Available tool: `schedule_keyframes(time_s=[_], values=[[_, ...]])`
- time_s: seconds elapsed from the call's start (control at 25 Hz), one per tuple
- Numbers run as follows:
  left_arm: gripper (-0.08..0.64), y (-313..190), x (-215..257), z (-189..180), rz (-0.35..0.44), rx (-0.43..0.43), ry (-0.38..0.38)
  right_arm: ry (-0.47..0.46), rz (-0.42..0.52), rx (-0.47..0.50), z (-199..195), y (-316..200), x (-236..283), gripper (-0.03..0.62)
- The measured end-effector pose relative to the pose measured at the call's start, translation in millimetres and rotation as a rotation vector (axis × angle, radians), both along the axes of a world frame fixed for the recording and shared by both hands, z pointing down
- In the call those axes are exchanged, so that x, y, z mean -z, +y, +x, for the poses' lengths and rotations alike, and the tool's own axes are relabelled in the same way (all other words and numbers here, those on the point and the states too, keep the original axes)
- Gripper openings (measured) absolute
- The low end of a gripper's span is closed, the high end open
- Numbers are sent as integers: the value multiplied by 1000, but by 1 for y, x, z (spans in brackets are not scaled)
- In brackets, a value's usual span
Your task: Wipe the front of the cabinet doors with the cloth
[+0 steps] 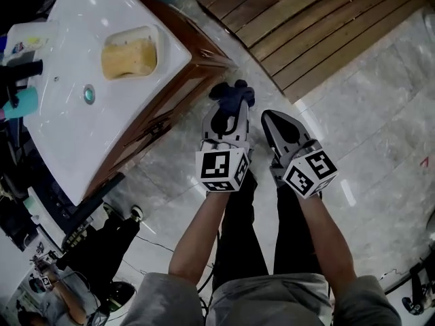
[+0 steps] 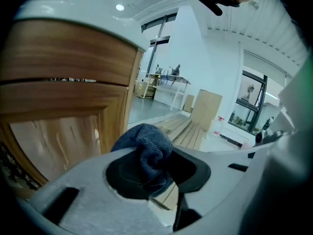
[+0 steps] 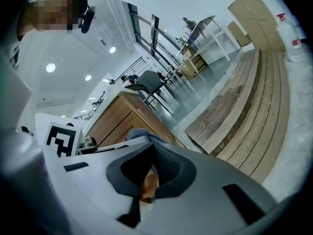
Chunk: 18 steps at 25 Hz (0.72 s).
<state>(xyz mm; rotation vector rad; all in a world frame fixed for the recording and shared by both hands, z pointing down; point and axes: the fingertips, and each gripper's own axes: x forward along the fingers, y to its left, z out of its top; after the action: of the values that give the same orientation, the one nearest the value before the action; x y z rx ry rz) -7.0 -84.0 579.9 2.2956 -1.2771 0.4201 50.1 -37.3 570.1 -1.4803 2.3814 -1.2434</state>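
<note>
My left gripper (image 1: 231,106) is shut on a bunched dark blue cloth (image 1: 233,92), held a little off the corner of the wooden cabinet (image 1: 178,92) under the white basin top. In the left gripper view the cloth (image 2: 148,148) bulges out between the jaws, and the cabinet door panel (image 2: 54,141) fills the left side, close but apart from the cloth. My right gripper (image 1: 272,119) hangs beside the left one over the floor, jaws together and holding nothing. In its own view the right gripper (image 3: 146,177) looks past the cloth (image 3: 142,133) to the cabinet (image 3: 120,114).
The white basin top (image 1: 61,131) carries a yellow sponge (image 1: 129,57) in a dish and a teal bottle (image 1: 22,103). A slatted wooden platform (image 1: 306,19) lies ahead on the marble floor (image 1: 380,148). Cables and dark gear (image 1: 102,240) sit at the lower left.
</note>
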Motion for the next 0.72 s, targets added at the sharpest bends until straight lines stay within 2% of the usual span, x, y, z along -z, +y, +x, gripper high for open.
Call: schedule_keyframes(time_s=[0.32,0.48,0.72], values=[[110,31,82,-17,69,-24,-55,21,54,54,-11,8,71,9],[110,50,124,-18,116,-64,-95,37,93,91,-19,11,112,9],[110,67,195,-19,161,-52,-83,77,150,137,-28,25,180,9]])
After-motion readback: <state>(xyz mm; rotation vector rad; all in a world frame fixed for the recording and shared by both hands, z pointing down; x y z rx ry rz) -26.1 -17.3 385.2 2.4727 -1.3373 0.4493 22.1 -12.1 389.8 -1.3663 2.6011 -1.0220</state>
